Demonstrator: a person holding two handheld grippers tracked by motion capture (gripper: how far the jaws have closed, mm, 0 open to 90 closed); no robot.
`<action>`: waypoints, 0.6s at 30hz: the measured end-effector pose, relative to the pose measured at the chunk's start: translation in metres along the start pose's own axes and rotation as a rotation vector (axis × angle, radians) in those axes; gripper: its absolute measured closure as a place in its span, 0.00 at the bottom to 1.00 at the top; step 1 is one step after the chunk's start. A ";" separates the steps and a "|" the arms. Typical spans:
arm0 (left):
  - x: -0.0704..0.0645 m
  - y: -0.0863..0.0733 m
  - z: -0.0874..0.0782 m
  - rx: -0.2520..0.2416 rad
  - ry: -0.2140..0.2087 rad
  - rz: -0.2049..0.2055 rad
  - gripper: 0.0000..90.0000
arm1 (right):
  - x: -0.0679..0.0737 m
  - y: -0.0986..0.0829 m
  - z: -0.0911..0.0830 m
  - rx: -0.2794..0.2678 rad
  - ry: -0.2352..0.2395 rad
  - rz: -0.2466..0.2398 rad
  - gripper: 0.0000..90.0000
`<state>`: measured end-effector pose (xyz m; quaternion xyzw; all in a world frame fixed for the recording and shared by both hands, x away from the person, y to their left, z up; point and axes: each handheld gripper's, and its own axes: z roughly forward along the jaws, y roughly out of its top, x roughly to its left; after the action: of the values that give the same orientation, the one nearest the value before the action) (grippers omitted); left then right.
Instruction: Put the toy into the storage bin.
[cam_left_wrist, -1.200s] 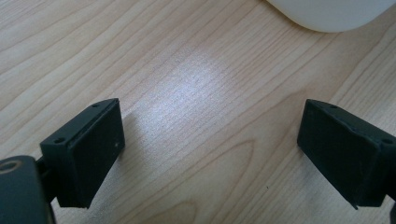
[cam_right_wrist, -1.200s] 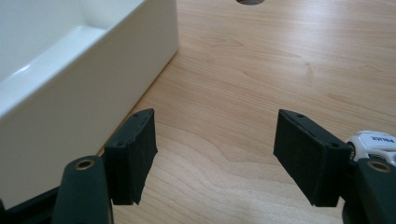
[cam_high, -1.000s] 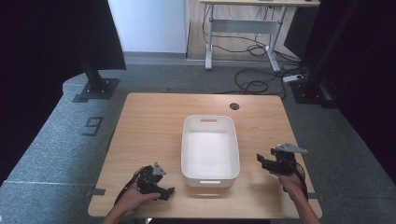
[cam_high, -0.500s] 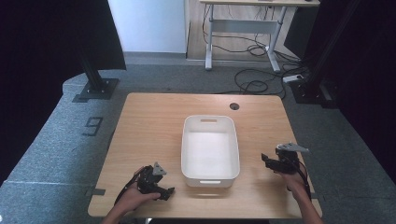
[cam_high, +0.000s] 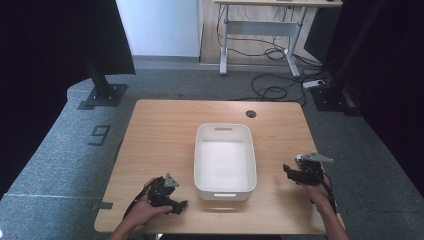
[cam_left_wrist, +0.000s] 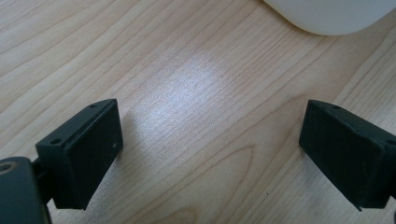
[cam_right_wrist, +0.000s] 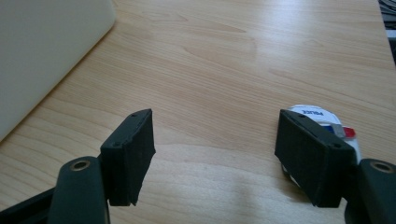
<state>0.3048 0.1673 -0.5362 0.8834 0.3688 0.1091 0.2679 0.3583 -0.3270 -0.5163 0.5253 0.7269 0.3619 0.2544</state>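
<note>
Bin (cam_high: 225, 160), white, at centre of the high view on the table (cam_high: 160, 130), well apart from both grippers. Left gripper (cam_high: 175, 204) at lower left of that frame, jaws wide open over bare wood, bin's corner (cam_left_wrist: 331, 16) at upper right of its own view. Right gripper (cam_high: 290, 170) at lower right, jaws open too, hovering over a white round label (cam_right_wrist: 322, 119) with red and blue marks beside one jaw; bin wall (cam_right_wrist: 42, 51) at upper left of its view.

Smooth white plastic bin (cam_high: 225, 161) sits on a pale wood-grain table (cam_high: 160, 135) with a soft sheen.
</note>
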 end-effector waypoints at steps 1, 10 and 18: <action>0.000 0.000 0.000 0.000 0.000 0.000 0.07 | -0.001 0.000 0.000 0.002 -0.006 0.001 0.32; 0.000 0.000 0.000 -0.001 0.000 0.001 0.07 | -0.012 0.001 -0.002 0.006 -0.028 0.024 0.32; 0.000 -0.002 -0.001 -0.007 -0.001 0.003 0.07 | -0.021 0.002 -0.001 0.008 -0.028 0.044 0.32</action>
<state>0.3037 0.1685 -0.5366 0.8830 0.3668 0.1105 0.2711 0.3652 -0.3464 -0.5143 0.5473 0.7130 0.3570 0.2542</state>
